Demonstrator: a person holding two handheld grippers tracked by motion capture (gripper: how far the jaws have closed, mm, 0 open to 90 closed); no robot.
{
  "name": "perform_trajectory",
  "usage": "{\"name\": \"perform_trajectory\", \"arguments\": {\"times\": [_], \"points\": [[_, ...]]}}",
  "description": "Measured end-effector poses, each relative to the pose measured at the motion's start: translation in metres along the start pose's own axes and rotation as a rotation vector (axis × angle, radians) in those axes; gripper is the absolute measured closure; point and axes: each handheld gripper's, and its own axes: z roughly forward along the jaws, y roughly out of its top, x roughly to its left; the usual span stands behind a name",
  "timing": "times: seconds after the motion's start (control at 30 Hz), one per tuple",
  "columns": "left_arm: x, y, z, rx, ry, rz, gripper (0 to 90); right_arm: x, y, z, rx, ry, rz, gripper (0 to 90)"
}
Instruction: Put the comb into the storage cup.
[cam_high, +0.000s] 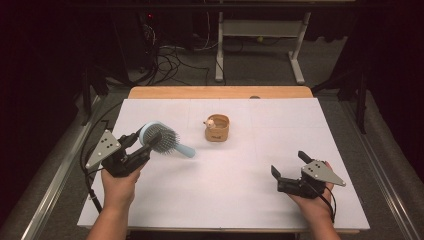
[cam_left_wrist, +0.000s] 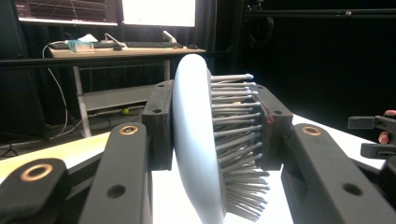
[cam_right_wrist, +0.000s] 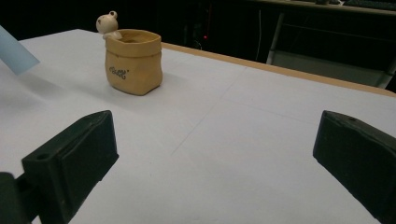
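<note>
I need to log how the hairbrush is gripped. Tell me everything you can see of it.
The hairbrush is pale blue, plastic-looking, with an oval head of grey pins and a flat handle pointing toward the tan pot. The left gripper clamps its head, one jaw on the smooth back, the other against the pin tips. It is held off the white table, tilted.

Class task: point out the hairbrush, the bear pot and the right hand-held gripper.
hairbrush (cam_high: 161, 138), high view, on its bristles.
bear pot (cam_right_wrist: 133, 66), right gripper view, on its front wall.
right hand-held gripper (cam_high: 290, 166), high view, between its open jaws.
</note>
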Motion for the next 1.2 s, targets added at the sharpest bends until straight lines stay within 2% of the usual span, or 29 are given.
{"name": "perform_trajectory", "arguments": {"times": [0.3, 0.53, 0.67, 0.97, 1.2], "points": [[-0.004, 0.001, 0.0, -0.011, -0.005, 0.001, 58.0, 0.003, 0.0, 0.002, 0.003, 0.018, -0.007, 0.2], [-0.008, 0.007, -0.002, -0.034, 0.0, 0.009, 58.1, 0.0, -0.001, -0.005, -0.007, 0.017, 0.01, 0.2], [-0.01, 0.01, -0.001, -0.041, -0.003, 0.011, 58.0, -0.002, -0.003, -0.008, -0.005, 0.017, 0.002, 0.2], [-0.01, 0.018, 0.009, -0.048, -0.012, -0.008, 58.0, -0.001, -0.002, -0.006, -0.007, 0.019, 0.004, 0.2], [-0.014, 0.03, 0.02, -0.045, -0.021, 0.001, 58.1, -0.001, -0.002, -0.005, -0.012, 0.02, 0.001, 0.2]]}}
